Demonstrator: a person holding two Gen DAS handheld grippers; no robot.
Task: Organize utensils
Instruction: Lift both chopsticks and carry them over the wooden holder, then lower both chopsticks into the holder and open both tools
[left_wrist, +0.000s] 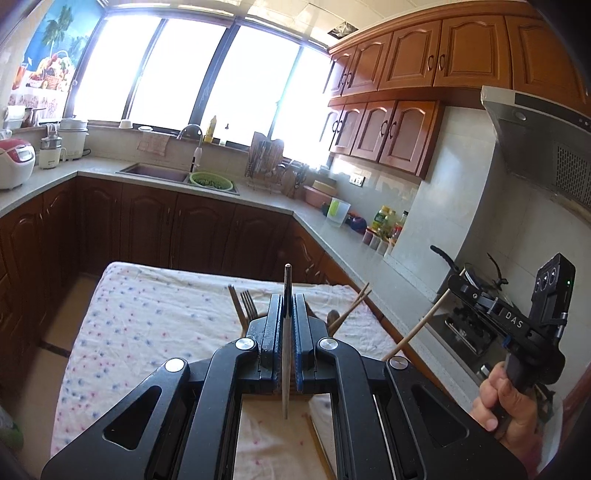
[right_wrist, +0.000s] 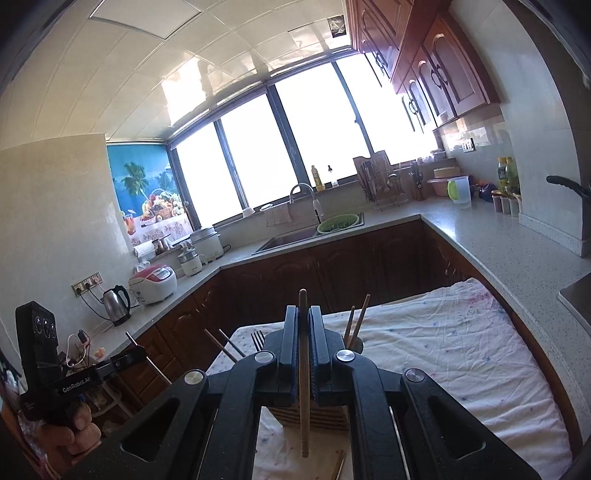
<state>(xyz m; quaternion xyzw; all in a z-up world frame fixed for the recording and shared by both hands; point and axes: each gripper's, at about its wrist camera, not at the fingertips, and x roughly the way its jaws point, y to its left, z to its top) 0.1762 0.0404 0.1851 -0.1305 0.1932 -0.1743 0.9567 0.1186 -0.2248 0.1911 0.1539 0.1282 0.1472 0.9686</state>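
Nearest the left wrist camera, the left gripper (left_wrist: 286, 325) is clamped on a slim metal utensil (left_wrist: 286, 332) standing upright between its blue pads, above the floral cloth (left_wrist: 155, 317) and a wooden holder (right_wrist: 314, 415) with a fork (left_wrist: 248, 303) in it. Only this view shows the person's right hand (left_wrist: 506, 402) carrying the right gripper (right_wrist: 303, 332) by the stove. From the right wrist, that gripper pinches a wooden chopstick (right_wrist: 303, 369) upright over the same holder, and the left hand (right_wrist: 70, 432) appears.

Both tongs, left (left_wrist: 287, 314) and right (right_wrist: 303, 325), seem clamped shut, raised.
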